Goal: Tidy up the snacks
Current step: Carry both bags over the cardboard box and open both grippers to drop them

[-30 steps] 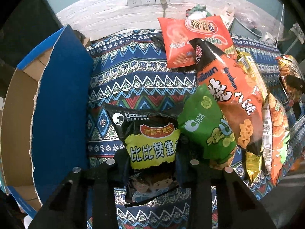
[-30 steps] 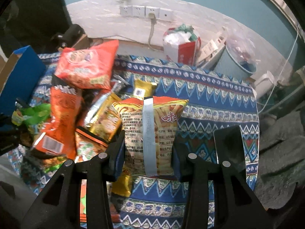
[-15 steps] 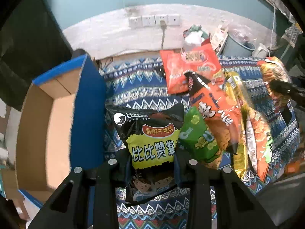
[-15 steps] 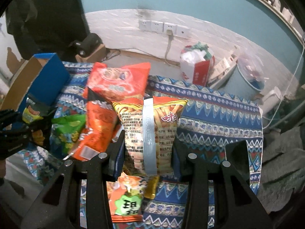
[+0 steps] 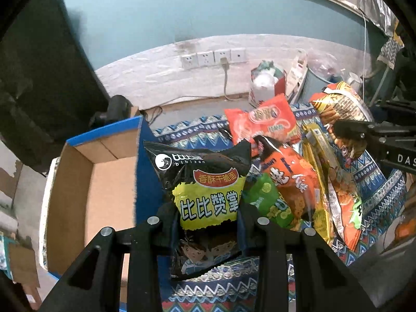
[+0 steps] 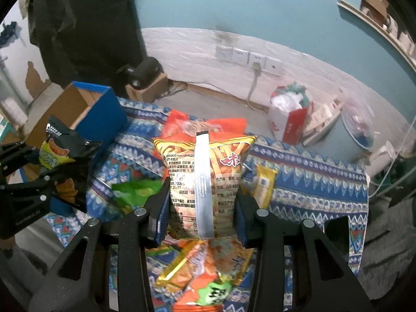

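My left gripper (image 5: 208,215) is shut on a black and yellow snack bag (image 5: 205,182) and holds it up above the patterned cloth, just right of an open cardboard box with blue sides (image 5: 85,197). My right gripper (image 6: 201,208) is shut on an orange fries bag (image 6: 205,174), seen from its back, lifted above the snack pile. The right gripper with its bag shows at the right of the left wrist view (image 5: 345,132). The left gripper with its bag shows at the left of the right wrist view (image 6: 56,153).
Several snack bags lie on the blue patterned cloth (image 5: 377,182): a red bag (image 5: 262,122), an orange bag (image 5: 291,179), a green bag (image 5: 270,205), yellow packets (image 6: 262,184). Behind stand a wall with sockets (image 5: 213,57), a red-white bag (image 6: 288,114) and a bin.
Both grippers have risen with their bags. The left one has moved left toward the open box, whose inside now shows. The right one has lifted its bag clear of the pile.
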The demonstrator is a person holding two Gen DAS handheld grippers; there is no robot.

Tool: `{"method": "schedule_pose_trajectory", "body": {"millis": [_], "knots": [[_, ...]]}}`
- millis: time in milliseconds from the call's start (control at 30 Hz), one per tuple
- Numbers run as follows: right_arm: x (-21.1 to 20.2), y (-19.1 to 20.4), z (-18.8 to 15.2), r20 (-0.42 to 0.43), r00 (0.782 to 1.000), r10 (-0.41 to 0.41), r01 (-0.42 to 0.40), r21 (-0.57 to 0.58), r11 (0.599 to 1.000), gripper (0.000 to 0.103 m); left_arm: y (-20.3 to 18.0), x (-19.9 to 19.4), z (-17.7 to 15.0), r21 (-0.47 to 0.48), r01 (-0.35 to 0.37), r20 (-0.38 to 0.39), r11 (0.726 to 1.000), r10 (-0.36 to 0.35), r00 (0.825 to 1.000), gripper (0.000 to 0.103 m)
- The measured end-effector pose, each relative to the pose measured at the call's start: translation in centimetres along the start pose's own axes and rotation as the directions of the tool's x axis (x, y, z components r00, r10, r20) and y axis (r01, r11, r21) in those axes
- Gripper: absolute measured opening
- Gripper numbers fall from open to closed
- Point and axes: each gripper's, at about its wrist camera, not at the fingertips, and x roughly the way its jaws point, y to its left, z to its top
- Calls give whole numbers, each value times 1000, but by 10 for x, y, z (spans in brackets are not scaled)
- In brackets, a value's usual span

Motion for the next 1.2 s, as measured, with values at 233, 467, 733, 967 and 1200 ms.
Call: {"method": "schedule_pose_trajectory", "body": {"millis": [233,467,733,967,1200], "knots": [[1,29,16,16,999,40,-39,-39,998,40,28,-13,-1,-56,-7,24,998,8,1000,35],[9,60,31,18,997,75,-74,-72,995,40,64,-20,-8,-119,-34,30,992,38,999,35],[21,100,48,11,992,123,-121,-123,985,40,103,-19,-25,-181,-71,8,981,73,997,35],[30,143,60,1,985,171,-168,-167,971,40,138,-11,-45,-237,-112,-37,965,106,994,35],[41,189,69,-19,977,214,-213,-204,955,40,165,3,-58,-292,-142,-90,946,121,989,35]]}}
